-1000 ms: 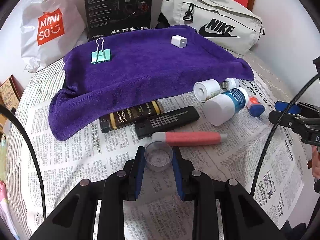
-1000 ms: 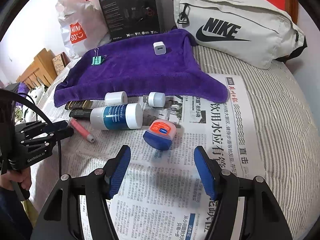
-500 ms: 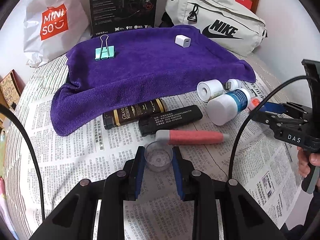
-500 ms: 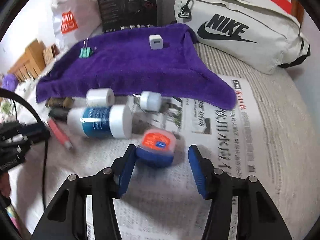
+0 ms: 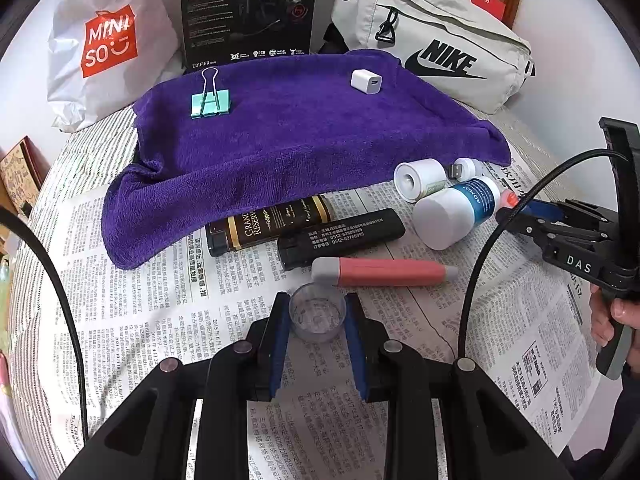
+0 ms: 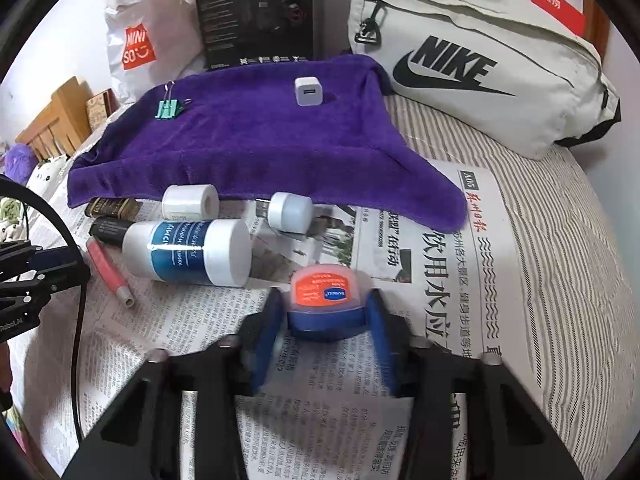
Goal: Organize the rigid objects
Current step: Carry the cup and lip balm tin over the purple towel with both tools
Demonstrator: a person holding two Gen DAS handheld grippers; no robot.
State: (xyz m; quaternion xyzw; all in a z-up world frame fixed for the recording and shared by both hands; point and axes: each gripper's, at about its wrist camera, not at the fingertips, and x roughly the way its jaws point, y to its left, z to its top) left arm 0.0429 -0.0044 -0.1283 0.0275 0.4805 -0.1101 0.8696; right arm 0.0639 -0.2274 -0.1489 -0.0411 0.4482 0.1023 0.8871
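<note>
the left gripper is squeezing a small clear plastic cup between its blue pads, mouth facing up, over the newspaper. the right gripper is pinching a small blue jar with an orange lid, its two pads closed against the sides; the lid label is too small to make out.

at 12 o'clock from the cup, three long things are lying side by side, long axes running 9 to 3: one pink pen-like tube, one black lighter printed with 0512 phone numbers, one brown lighter reading "grand reserve". at 1 o'clock a white and blue bottle is lying on its side, cap toward the camera.

on the purple towel are sitting one teal binder clip and one white charger cube. behind are standing a "miniso" bag, an "edifier" box and a "nike" bag.
</note>
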